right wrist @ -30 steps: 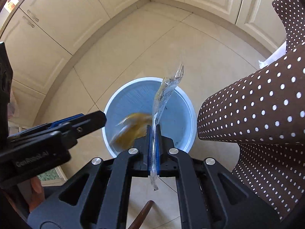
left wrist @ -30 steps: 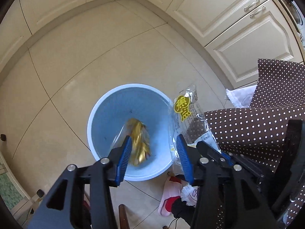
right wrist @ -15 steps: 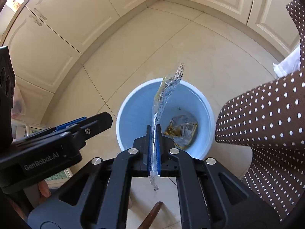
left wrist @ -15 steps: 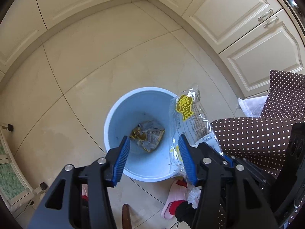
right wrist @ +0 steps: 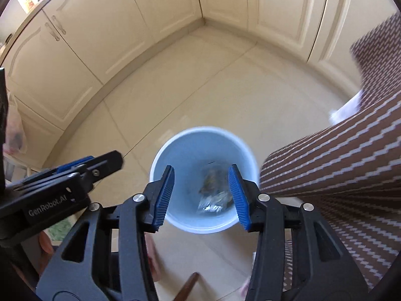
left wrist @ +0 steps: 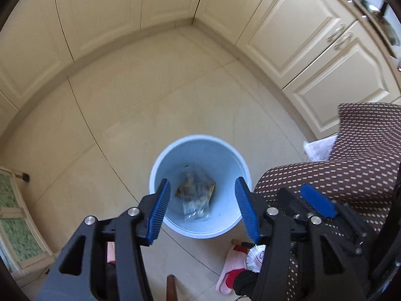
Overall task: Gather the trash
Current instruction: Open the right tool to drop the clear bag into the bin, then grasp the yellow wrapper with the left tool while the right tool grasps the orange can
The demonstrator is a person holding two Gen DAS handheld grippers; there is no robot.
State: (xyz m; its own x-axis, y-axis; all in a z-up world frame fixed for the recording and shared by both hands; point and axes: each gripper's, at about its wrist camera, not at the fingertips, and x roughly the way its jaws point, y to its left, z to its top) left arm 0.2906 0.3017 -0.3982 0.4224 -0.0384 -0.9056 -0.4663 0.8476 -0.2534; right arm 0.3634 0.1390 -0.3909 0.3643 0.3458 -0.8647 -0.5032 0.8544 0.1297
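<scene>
A light blue round bin (left wrist: 160, 168) stands on the tiled floor, and it also shows in the right wrist view (right wrist: 170, 155). Crumpled wrappers (left wrist: 196, 195) lie at its bottom, seen blurred in the right wrist view (right wrist: 213, 193). My left gripper (left wrist: 203, 209) is open and empty, high above the bin. My right gripper (right wrist: 201, 195) is open and empty, also above the bin; it shows at the right of the left wrist view (left wrist: 317, 203). The left gripper appears at the left of the right wrist view (right wrist: 82, 168).
A brown polka-dot cloth (left wrist: 351, 155) hangs at the right, close to the bin, also in the right wrist view (right wrist: 338, 170). Cream cabinets (left wrist: 300, 37) line the far walls. A pink slipper (left wrist: 231, 273) and a wooden stick end (left wrist: 171, 288) lie near the bin.
My right gripper has opened and the clear wrapper with the yellow label has dropped into the bin. Both grippers have risen, so the bin looks smaller.
</scene>
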